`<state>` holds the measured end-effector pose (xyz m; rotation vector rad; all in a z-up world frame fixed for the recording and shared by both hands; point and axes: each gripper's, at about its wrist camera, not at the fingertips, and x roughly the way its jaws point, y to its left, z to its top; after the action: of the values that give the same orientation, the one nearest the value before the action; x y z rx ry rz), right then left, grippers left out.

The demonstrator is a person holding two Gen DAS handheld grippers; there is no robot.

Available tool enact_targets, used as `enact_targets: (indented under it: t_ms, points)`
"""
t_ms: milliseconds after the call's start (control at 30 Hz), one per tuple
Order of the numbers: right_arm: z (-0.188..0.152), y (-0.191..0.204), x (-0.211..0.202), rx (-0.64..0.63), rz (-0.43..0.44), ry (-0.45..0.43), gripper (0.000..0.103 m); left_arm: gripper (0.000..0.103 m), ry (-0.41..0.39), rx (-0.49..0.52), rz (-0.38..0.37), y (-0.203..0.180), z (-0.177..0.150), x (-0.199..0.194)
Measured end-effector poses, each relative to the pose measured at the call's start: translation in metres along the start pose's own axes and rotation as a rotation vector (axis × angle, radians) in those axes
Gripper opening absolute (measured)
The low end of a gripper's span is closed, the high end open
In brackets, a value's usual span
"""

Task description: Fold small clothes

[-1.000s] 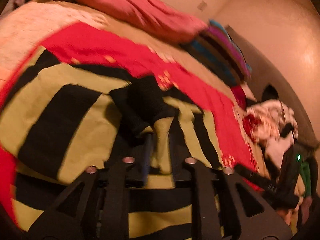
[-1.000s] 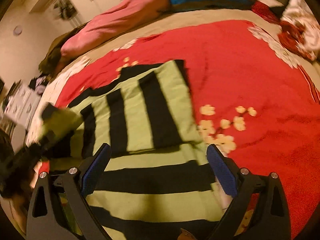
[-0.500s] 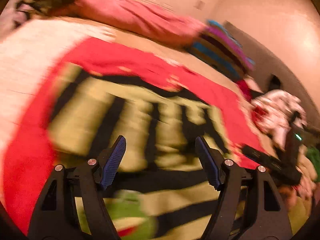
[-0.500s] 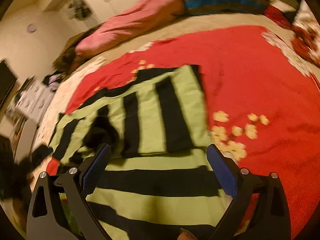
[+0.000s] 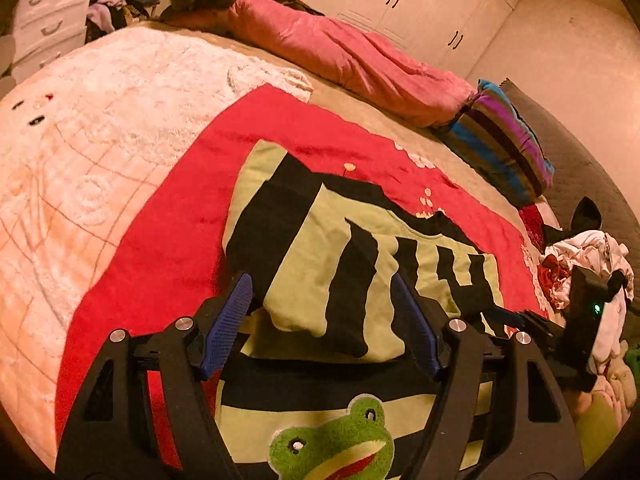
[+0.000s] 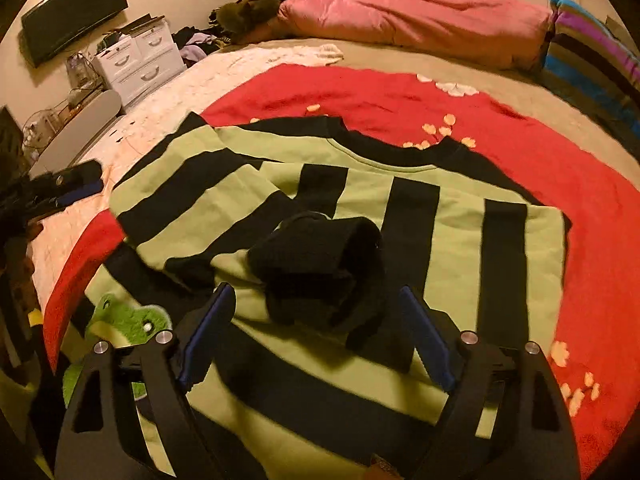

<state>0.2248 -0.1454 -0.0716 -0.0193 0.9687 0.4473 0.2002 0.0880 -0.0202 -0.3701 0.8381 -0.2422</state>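
A green-and-black striped sweater lies flat on a red blanket, with a green frog patch near its hem. Both sleeves are folded in over the body. My left gripper is open above the left sleeve's fold, with nothing pinched. In the right wrist view, the sweater fills the middle, and a black sleeve cuff lies bunched on it. My right gripper straddles the near end of that cuff; its jaws are closing and the pads stand clear of the cloth. The left gripper shows at the far left.
The bed carries a white fluffy blanket, a pink duvet and a striped pillow along the far side. A heap of clothes sits at the right edge. White drawers stand beside the bed.
My left gripper let go of the black cuff, opened and drew back to the left, leaving the sleeve folded across the sweater. The right gripper swung over to the cuff and its jaws narrowed.
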Motion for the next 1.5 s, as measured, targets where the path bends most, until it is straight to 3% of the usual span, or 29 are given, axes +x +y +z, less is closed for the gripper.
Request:
enact_targets:
  t_ms: [67, 133, 200, 267, 300, 467, 600, 700, 767, 867, 900, 1000, 1100, 1233, 1367, 1433, 1500]
  points:
    - [0.0, -0.004, 0.007, 0.028, 0.045, 0.012, 0.079, 0.064, 0.01, -0.006, 0.001, 0.002, -0.003, 0.003]
    - [-0.001, -0.008, 0.012, 0.055, 0.092, 0.03, 0.057, 0.064, 0.016, -0.013, -0.001, 0.004, -0.003, 0.005]
    - [-0.003, -0.013, 0.009, 0.092, 0.164, 0.028, 0.028, 0.064, 0.016, -0.02, -0.004, 0.006, -0.003, 0.005]
    - [-0.005, -0.02, 0.0, 0.132, 0.239, 0.008, 0.011, 0.064, 0.018, -0.028, -0.004, 0.008, -0.003, 0.005]
    - [-0.006, -0.025, -0.005, 0.163, 0.288, -0.002, 0.009, 0.064, 0.02, -0.034, -0.004, 0.009, -0.003, 0.005]
    - [-0.005, -0.034, -0.041, 0.163, 0.354, -0.053, 0.008, 0.064, 0.025, -0.057, -0.006, 0.013, -0.003, 0.004]
    - [-0.004, -0.059, -0.078, 0.18, 0.332, -0.15, 0.008, 0.064, 0.016, -0.063, -0.009, 0.014, -0.002, 0.001]
    - [-0.009, -0.078, -0.09, 0.137, 0.179, -0.176, 0.008, 0.064, 0.027, -0.061, -0.009, 0.013, -0.003, 0.002]
    - [-0.018, -0.083, -0.081, 0.07, 0.034, -0.131, 0.008, 0.064, 0.04, -0.057, -0.01, 0.011, -0.004, 0.004]
    - [-0.037, -0.087, -0.055, 0.066, -0.098, -0.019, 0.01, 0.064, 0.06, -0.051, -0.005, 0.009, -0.007, 0.008]
    - [-0.042, -0.087, -0.05, 0.07, -0.113, -0.002, 0.017, 0.064, 0.063, -0.048, -0.004, 0.008, -0.008, 0.009]
    - [-0.06, -0.093, -0.056, 0.185, -0.069, -0.037, 0.046, 0.065, 0.069, -0.042, -0.002, 0.007, -0.008, 0.009]
    - [-0.069, -0.097, -0.07, 0.293, -0.005, -0.11, 0.046, 0.065, 0.074, -0.022, 0.008, 0.003, -0.009, 0.01]
    - [-0.056, -0.091, -0.08, 0.304, 0.061, -0.159, 0.05, 0.065, 0.072, 0.072, 0.044, -0.017, -0.008, 0.015]
    - [-0.032, -0.09, -0.07, 0.294, 0.051, -0.157, 0.071, 0.069, 0.091, 0.159, 0.033, -0.042, -0.003, 0.028]
    - [-0.029, -0.095, -0.061, 0.317, 0.075, -0.142, 0.069, 0.069, 0.11, 0.205, 0.038, -0.055, -0.002, 0.039]
    - [-0.026, -0.102, -0.05, 0.347, 0.13, -0.124, 0.045, 0.069, 0.119, 0.232, 0.021, -0.064, -0.002, 0.047]
